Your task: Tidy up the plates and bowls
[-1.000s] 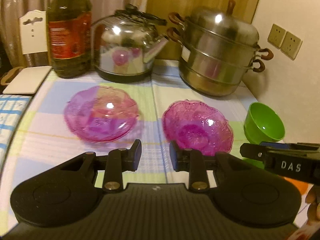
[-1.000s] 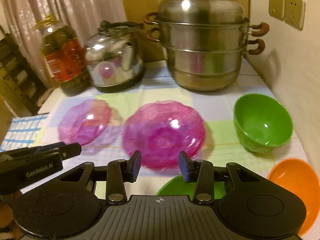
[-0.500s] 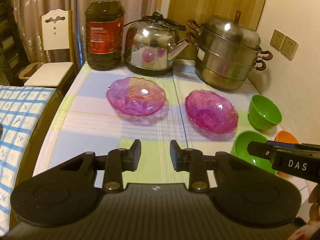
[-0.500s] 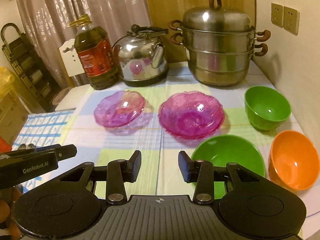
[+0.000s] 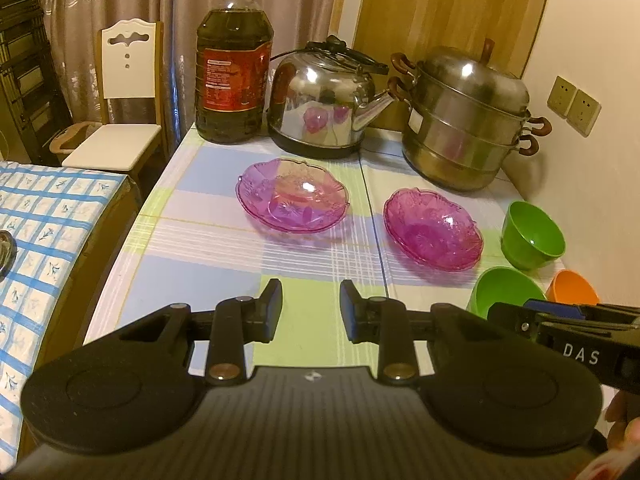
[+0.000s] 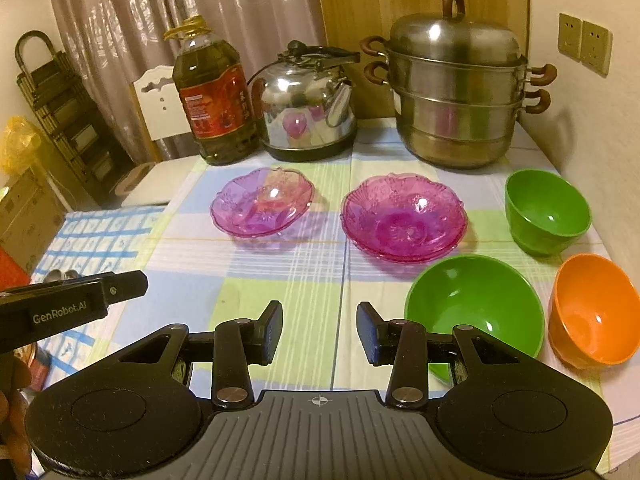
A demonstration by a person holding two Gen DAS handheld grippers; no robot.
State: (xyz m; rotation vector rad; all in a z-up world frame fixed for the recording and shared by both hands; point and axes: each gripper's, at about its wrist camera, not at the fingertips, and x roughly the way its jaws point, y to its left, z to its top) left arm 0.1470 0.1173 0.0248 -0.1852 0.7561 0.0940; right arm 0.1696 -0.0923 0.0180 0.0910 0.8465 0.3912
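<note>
Two pink glass plates sit side by side mid-table: the left plate (image 5: 292, 196) (image 6: 262, 202) and the right plate (image 5: 433, 234) (image 6: 404, 218). Right of them stand a small green bowl (image 5: 532, 236) (image 6: 547, 210), a large green bowl (image 5: 506, 290) (image 6: 474, 308) and an orange bowl (image 5: 572, 286) (image 6: 592, 310). My left gripper (image 5: 311, 312) is open and empty, above the table's near part. My right gripper (image 6: 319, 334) is open and empty, just left of the large green bowl.
An oil bottle (image 5: 234, 68), a steel kettle (image 5: 324, 100) and a stacked steel steamer pot (image 5: 468, 120) line the table's back edge. The wall (image 5: 592, 184) runs along the right. A white chair (image 5: 120, 120) and a blue checked cloth (image 5: 44, 216) lie left.
Both grippers have pulled back and up from the pink plates, so the whole table shows now. Both stay open and empty. The dishes have not moved.
</note>
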